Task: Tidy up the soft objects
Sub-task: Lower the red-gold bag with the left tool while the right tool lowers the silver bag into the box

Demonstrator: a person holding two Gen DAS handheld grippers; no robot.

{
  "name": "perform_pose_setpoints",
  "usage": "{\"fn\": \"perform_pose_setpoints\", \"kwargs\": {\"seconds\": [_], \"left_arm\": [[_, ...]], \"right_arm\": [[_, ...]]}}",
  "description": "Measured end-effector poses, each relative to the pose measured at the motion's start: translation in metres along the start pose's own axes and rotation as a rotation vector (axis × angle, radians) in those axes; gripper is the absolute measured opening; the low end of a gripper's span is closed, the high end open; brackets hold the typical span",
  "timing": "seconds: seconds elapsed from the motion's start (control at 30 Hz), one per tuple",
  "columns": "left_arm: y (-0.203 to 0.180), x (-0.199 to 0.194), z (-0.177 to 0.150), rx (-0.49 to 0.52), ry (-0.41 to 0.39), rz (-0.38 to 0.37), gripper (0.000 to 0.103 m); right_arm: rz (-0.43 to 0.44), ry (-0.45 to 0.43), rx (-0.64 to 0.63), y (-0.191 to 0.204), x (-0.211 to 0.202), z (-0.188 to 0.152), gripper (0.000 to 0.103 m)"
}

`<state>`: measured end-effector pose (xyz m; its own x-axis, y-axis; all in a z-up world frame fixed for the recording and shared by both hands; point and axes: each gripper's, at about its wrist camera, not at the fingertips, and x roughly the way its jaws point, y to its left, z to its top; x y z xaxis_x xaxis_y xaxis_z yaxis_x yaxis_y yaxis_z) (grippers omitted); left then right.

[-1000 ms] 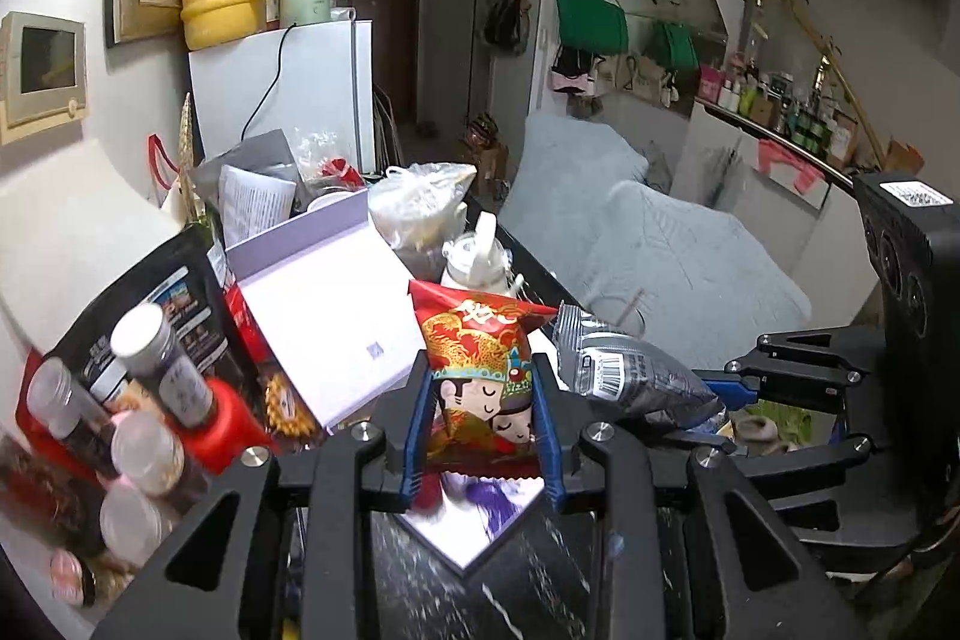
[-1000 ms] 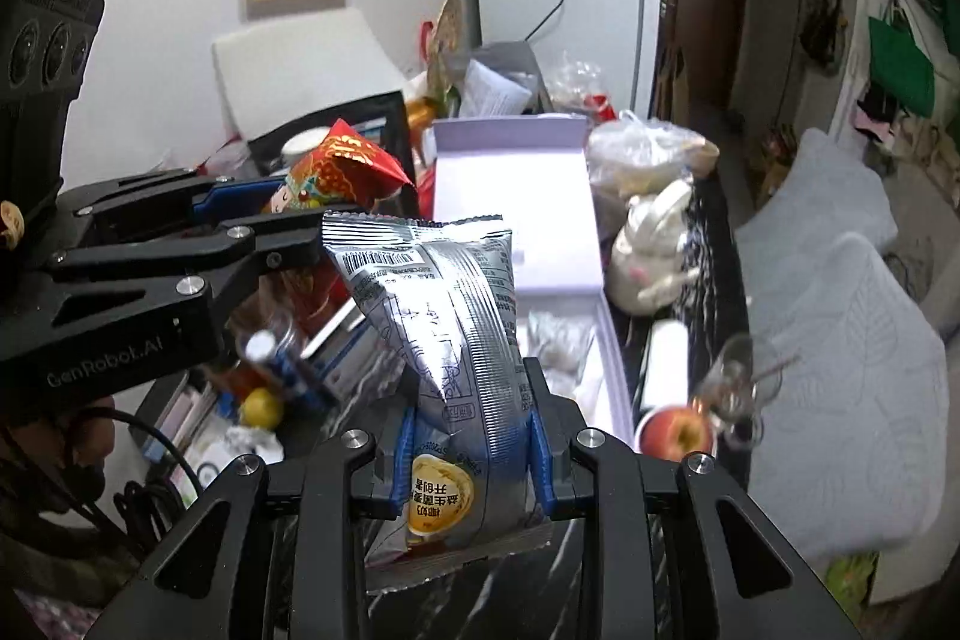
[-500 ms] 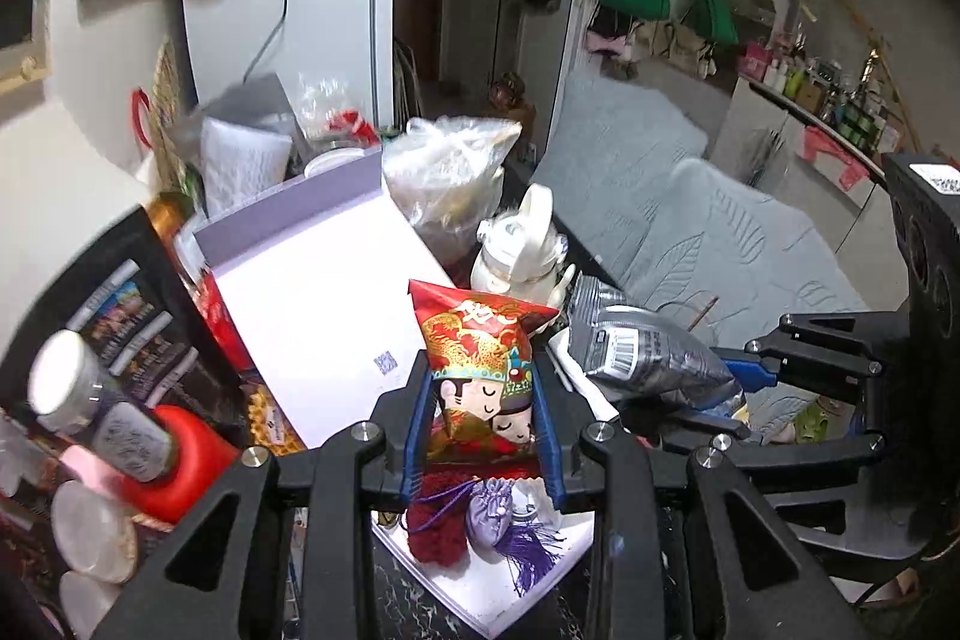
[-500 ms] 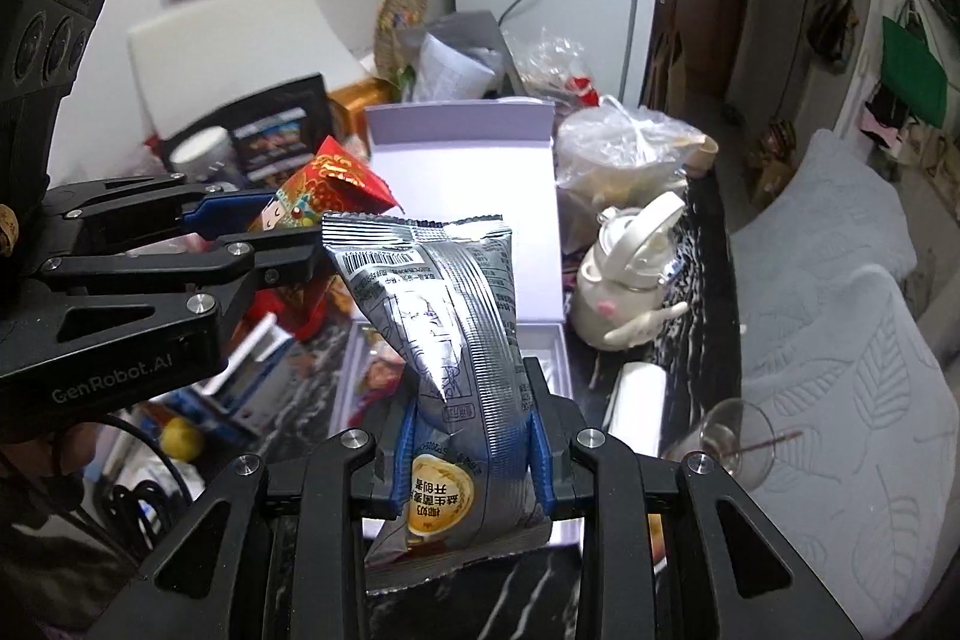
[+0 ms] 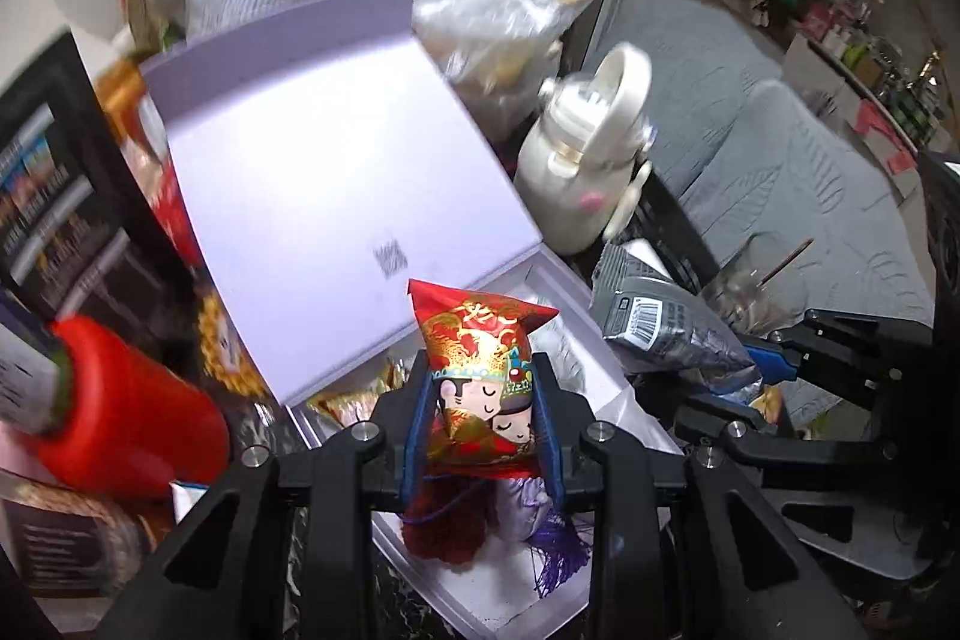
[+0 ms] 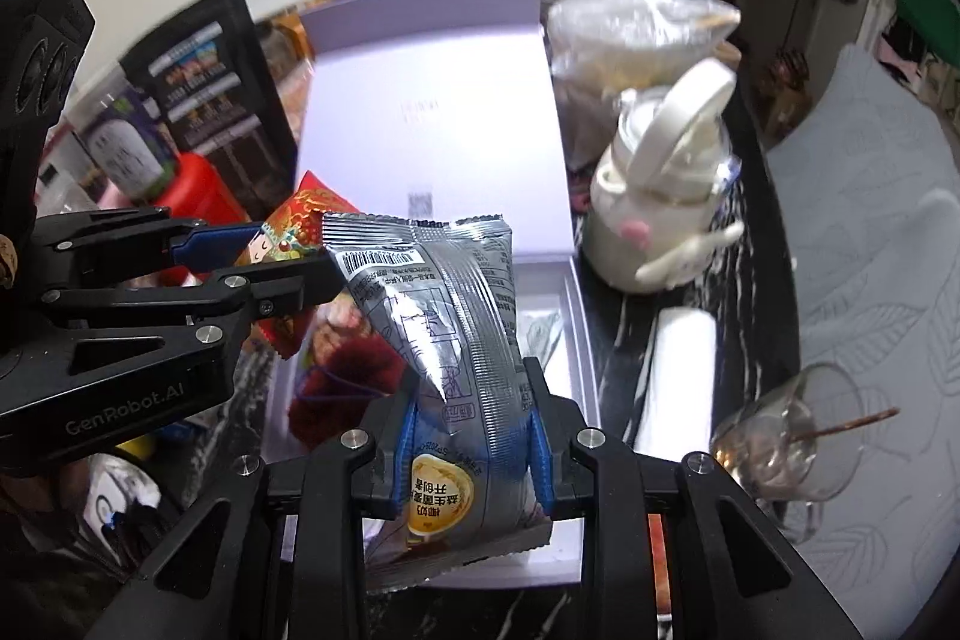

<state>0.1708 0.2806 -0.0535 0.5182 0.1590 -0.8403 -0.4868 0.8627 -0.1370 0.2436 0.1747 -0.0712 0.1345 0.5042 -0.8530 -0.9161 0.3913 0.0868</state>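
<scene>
While both packets hang above the open box [image 5: 558, 280]:
Left gripper [image 5: 480, 418]: clamped on red packet [image 5: 480, 370], mid-body.
Right gripper [image 6: 468, 436]: clamped on silver packet [image 6: 444, 316], lower third.
Handling: light, crinkly, slippery foil; likely crushable, so grip the sealed edges.

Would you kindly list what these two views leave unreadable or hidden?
- Left wrist view: the open lavender box floor, mostly hidden by the red cartoon-couple packet.
- Right wrist view: the same box floor, hidden by the silver foil snack bag.
- Both views: background shelves and wall clutter, motion-blurred.
</scene>
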Motion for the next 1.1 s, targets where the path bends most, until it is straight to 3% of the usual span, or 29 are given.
{"fn": "perform_pose_setpoints", "kwargs": {"seconds": [0.47, 1.1], "left_arm": [[0.002, 0.064, -0.037, -0.036, 0.16, -0.02, 0.03], [0.003, 0.109, -0.039, -0.031, 0.191, -0.013, 0.03]], "right_arm": [[0.014, 0.116, 0.041, -0.007, 0.056, -0.032, 0.03], [-0.005, 0.141, 0.054, -0.012, 0.085, -0.039, 0.032]]}}
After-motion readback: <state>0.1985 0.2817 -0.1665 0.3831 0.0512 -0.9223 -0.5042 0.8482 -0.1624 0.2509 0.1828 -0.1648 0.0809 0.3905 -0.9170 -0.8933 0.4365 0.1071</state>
